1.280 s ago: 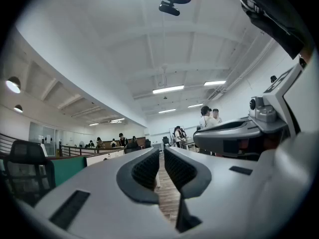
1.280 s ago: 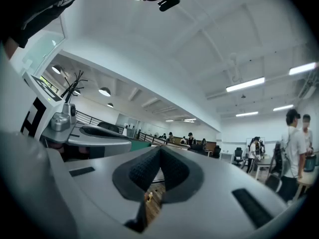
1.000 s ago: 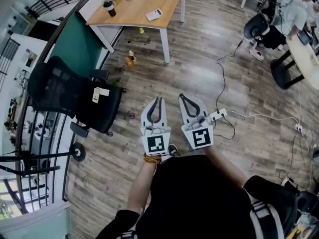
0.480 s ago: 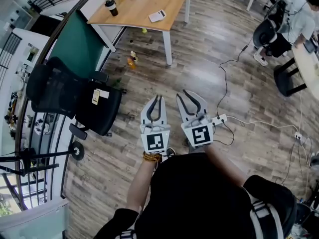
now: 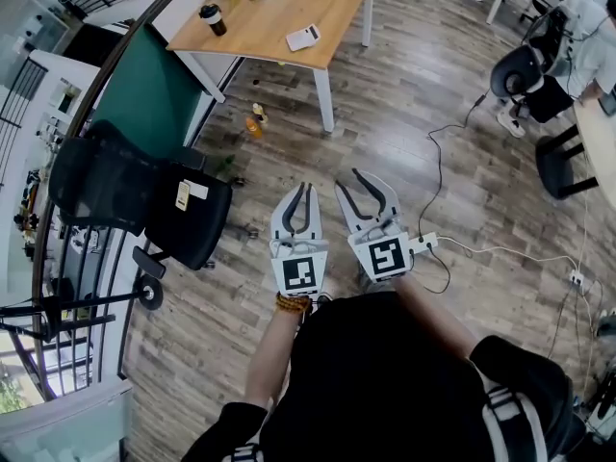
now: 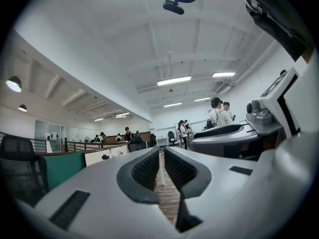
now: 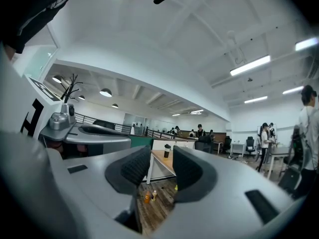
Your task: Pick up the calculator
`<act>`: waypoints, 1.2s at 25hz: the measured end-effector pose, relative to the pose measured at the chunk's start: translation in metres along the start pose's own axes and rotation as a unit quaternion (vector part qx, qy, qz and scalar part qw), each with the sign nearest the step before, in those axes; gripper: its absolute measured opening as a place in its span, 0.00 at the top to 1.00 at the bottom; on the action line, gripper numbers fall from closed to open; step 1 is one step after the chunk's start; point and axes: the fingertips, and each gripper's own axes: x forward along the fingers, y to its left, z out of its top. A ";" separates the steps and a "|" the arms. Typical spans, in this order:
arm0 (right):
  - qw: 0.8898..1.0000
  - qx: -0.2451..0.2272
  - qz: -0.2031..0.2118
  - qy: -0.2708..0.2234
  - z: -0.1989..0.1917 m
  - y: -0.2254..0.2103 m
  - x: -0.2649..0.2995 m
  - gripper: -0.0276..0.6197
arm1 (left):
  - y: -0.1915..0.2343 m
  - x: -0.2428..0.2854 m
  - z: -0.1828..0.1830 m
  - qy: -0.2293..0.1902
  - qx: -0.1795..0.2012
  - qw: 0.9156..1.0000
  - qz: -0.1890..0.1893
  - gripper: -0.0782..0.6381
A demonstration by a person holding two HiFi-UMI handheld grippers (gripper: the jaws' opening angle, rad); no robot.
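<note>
Where the calculator [image 5: 302, 38] lies: flat near the front edge of the wooden surface [image 5: 289, 3], untouched, just as a second ago.
Left claw [image 5: 299, 189]: jaws together with nothing between them, as before; held over the floor, well short of the surface.
Right claw [image 5: 348, 179]: jaws a little apart and empty, having just been opening; a second ago their tips met. It is also well short of the surface.
Change in view: the surface, and the bottle [image 5: 253, 123] on the floor below its front edge, sit slightly lower in the head view than before; both claws have come nearer to the surface.
Cup [image 5: 210, 17]: on the surface's left end, unmoved.
</note>
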 end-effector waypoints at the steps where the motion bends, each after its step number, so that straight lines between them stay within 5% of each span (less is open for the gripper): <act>1: 1.000 0.000 0.005 0.001 -0.002 -0.007 0.003 0.74 | -0.002 0.007 -0.001 0.001 0.001 1.000 0.002 0.82; 12: 0.998 0.027 0.048 0.015 -0.032 -0.079 0.024 0.64 | -0.040 0.066 -0.010 0.016 0.015 0.999 0.026 0.82; 21: 0.995 0.035 0.094 0.021 -0.046 -0.076 0.049 0.56 | -0.018 0.074 -0.028 0.035 0.007 0.997 0.068 0.82; 30: 0.994 0.013 0.093 0.050 -0.056 -0.087 0.095 0.53 | 0.008 0.123 -0.050 0.030 -0.016 0.999 0.039 0.82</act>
